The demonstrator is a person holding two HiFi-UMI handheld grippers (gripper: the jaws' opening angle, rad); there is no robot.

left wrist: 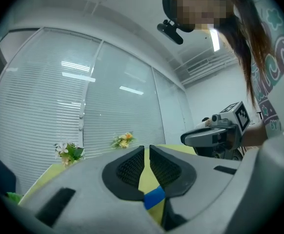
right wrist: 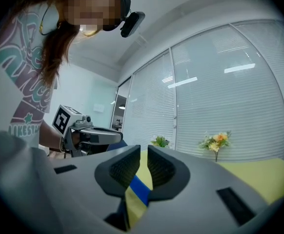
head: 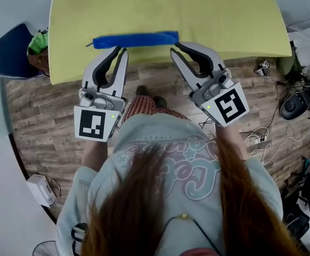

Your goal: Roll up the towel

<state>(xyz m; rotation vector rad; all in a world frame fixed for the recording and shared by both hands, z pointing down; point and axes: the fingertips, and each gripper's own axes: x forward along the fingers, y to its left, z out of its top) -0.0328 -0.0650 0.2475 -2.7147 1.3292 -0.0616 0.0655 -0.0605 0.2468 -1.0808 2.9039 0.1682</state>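
We look down on a yellow-green tabletop [head: 165,9] where a long, narrow, bright blue cloth towel [head: 136,39] lies crosswise, close to the near edge and parallel to it. It is already gathered into a slim strip.

The left gripper [head: 121,50], grey and white, points level at the towel, with its tip at the towel's near edge, somewhat left of the middle. The right gripper [head: 175,48] comes in at a slant, and its tip meets the towel's right end.

In the left gripper view the black ribbed fingers [left wrist: 127,168] stand almost together, with only a thin slit between them. Yellow tabletop shows through the upper part of the slit and a patch of blue towel fills its lower end. The right gripper view shows the same: narrow fingers [right wrist: 161,167], with a slanting band of blue low in the gap. We cannot make out whether either pair actually pinches the cloth.

Two small flower sprigs [left wrist: 69,151] stand along the tabletop's far edge, in front of a glass wall with white blinds [left wrist: 44,96]. Under the tabletop lies a grey wood-plank floor [head: 38,116], with a dark blue chair [head: 14,49] at the left.
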